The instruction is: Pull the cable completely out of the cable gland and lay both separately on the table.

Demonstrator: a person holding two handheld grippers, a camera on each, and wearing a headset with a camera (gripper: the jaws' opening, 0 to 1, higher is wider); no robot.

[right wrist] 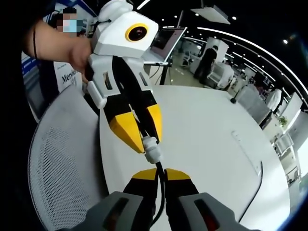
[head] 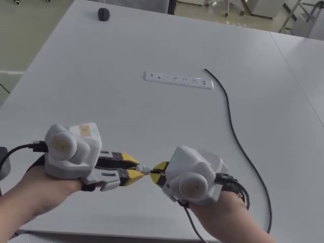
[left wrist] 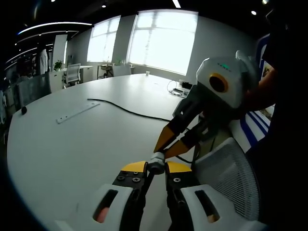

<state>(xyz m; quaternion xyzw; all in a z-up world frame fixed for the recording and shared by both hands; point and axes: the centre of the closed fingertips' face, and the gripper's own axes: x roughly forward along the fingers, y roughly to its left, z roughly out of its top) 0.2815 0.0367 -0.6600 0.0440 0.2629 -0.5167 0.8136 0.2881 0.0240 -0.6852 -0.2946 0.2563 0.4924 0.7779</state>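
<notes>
Left claw [left wrist: 156,167]: closed on gland [left wrist: 155,160].
Right claw [right wrist: 161,174]: closed on cable [right wrist: 161,185], just behind gland.
Advice: pull claws straight apart along cable, grips firm.

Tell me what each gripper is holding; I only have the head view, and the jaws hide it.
Observer: The right gripper view shows the right gripper shut on the black cable.
Operator: And the left?
Observer: In the left gripper view, the left gripper is clamped on the white cable gland.
Operator: Is the cable out yet?
Observer: No. The right gripper view shows it running straight into the gland's end, just above the right jaws.
</notes>
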